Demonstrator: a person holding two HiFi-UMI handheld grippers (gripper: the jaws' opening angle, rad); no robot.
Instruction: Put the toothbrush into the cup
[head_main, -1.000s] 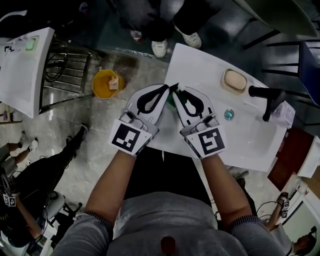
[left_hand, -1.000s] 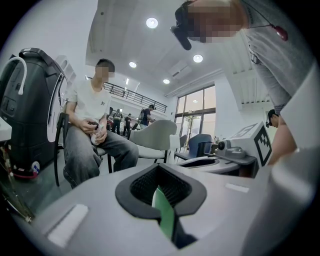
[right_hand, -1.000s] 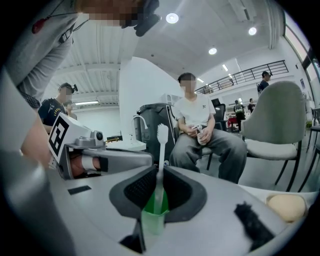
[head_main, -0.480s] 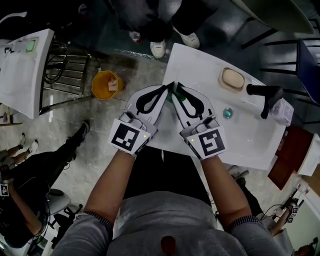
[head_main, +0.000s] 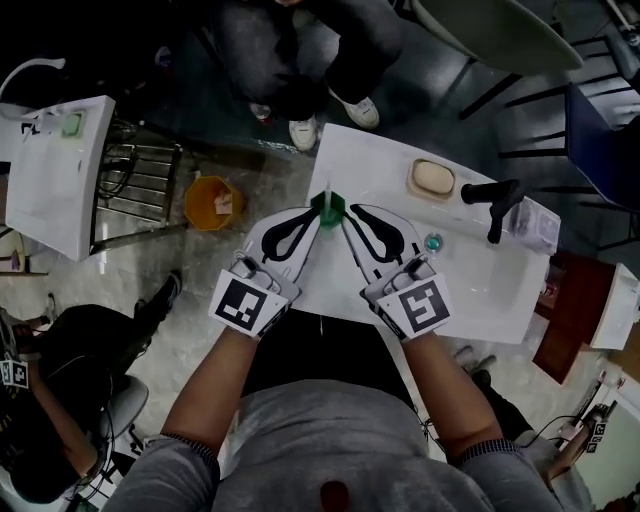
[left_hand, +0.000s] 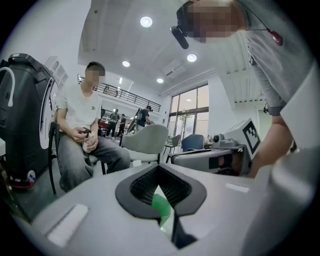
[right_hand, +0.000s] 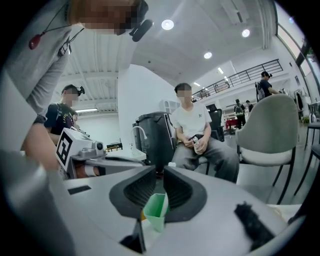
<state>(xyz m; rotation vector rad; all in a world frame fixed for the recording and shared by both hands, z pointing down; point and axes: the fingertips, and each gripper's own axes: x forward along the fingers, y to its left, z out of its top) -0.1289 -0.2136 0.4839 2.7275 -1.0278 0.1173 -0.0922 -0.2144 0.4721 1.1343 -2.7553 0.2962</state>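
Right gripper (head_main: 346, 213) clamps green cup (head_main: 328, 208) at washbasin top's (head_main: 480, 285) left edge; left gripper (head_main: 318, 213) jaws pinch toothbrush (head_main: 327, 191) at it.

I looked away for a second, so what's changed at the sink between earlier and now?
The green cup, mostly hidden between the tips before, now shows plainly, with the white toothbrush standing up from it. The right gripper stays shut on the cup, the left gripper apparently on the toothbrush. Both remain over the sink's left edge; soap and faucet unmoved.
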